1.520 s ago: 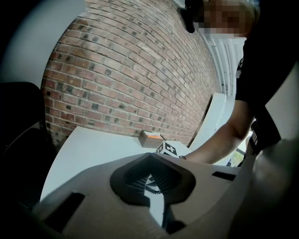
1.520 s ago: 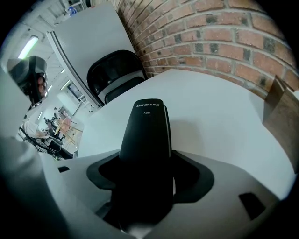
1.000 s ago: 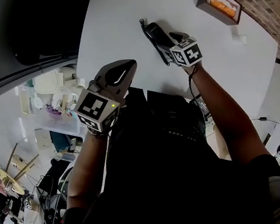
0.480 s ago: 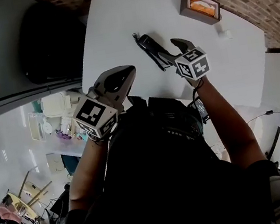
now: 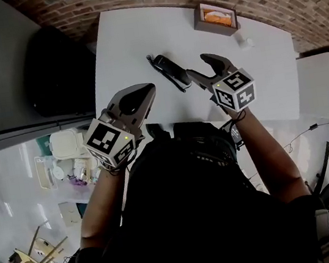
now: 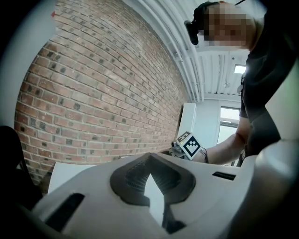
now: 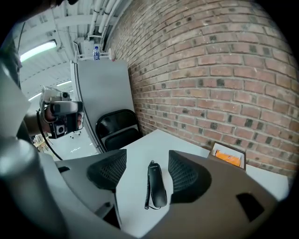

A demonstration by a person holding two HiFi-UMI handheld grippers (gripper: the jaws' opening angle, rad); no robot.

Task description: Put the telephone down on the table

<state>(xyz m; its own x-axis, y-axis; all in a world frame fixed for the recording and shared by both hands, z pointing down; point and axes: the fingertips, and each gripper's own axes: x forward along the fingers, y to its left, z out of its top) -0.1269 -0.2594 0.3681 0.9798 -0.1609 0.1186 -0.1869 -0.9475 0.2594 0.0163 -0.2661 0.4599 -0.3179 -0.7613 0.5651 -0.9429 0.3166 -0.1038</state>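
Telephone [image 5: 170, 71] flat on the table [image 5: 131, 40], lengthwise dead ahead of my right tool [image 5: 202, 69], jaws wide, empty; left tool [image 5: 137, 98] closed, farther off.

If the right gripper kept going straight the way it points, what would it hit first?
Probably the black telephone on the white table: it lies straight ahead, framed by the right gripper's open jaws, though depth is unclear.
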